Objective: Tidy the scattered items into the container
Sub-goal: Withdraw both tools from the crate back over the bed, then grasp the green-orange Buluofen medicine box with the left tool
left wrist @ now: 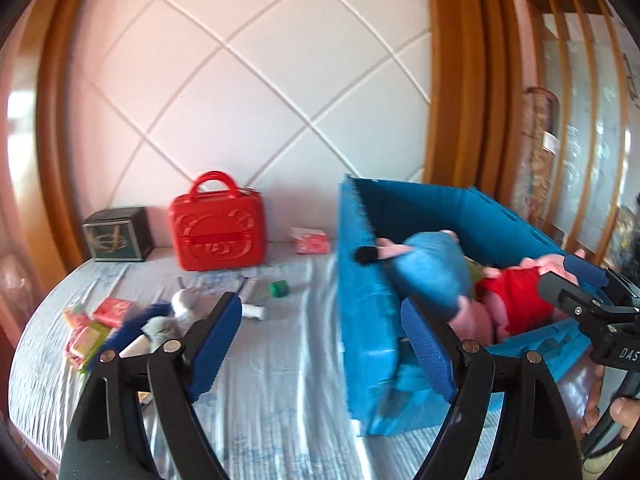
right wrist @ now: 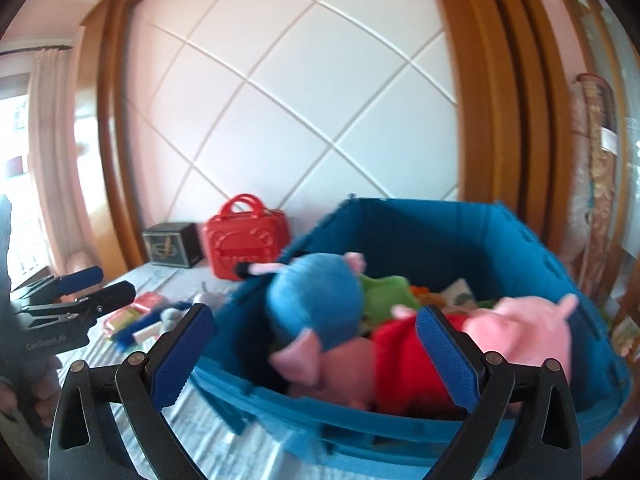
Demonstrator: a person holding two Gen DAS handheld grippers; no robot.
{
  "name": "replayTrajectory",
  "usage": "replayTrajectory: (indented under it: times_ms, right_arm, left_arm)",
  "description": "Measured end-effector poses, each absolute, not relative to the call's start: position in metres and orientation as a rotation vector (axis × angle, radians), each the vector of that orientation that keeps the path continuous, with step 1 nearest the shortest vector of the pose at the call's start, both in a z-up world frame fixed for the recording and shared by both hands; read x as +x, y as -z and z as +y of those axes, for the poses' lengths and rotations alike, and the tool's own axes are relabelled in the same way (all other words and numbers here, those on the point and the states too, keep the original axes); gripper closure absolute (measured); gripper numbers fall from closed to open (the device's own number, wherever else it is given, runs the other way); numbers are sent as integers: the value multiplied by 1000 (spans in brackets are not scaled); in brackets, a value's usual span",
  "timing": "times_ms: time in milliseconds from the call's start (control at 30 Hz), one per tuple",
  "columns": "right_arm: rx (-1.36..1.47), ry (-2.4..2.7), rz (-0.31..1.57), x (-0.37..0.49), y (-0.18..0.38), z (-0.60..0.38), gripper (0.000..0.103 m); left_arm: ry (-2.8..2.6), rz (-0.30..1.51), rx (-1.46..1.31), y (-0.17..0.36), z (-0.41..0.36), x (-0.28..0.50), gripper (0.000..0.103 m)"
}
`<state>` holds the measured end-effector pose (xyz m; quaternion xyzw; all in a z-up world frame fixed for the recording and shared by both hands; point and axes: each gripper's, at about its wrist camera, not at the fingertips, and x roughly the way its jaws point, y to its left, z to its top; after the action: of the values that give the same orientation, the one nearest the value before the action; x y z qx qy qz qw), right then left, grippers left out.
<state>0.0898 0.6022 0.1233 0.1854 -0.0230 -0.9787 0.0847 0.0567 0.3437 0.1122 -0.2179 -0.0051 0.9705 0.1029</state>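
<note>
The bed [left wrist: 260, 360] carries a blue crate [left wrist: 364, 280], red case [left wrist: 218, 236] and scattered packets [left wrist: 114, 310].

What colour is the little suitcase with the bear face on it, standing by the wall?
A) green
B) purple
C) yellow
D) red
D: the little suitcase with the bear face and a top handle is red all over, standing on the bed cover by the padded wall, beside a dark box.
</note>
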Motion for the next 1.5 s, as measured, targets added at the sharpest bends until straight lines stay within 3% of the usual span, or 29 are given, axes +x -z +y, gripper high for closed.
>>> replayTrajectory:
  times_ms: [100, 433, 800, 1067, 1500]
  right_arm:
    - [540, 2876, -26, 86, -127, 569, 0]
    - [543, 2771, 63, 82, -124, 434, 0]
    - [850, 2707, -18, 54, -56, 286, 0]
    - [1028, 2695, 33, 26, -24, 265, 0]
    - [1254, 2556, 19, -75, 52, 298, 0]
  left_arm:
    - [-2925, -55, -644, -110, 308, 60, 13]
    - [-3020, -176, -710, -87, 164, 72, 13]
    - [-3011, -171, -1013, -25, 4, 72, 13]
    - [-2907, -194, -1135, 14, -18, 42, 13]
    - [-2697, -99, -1378, 101, 36, -71, 13]
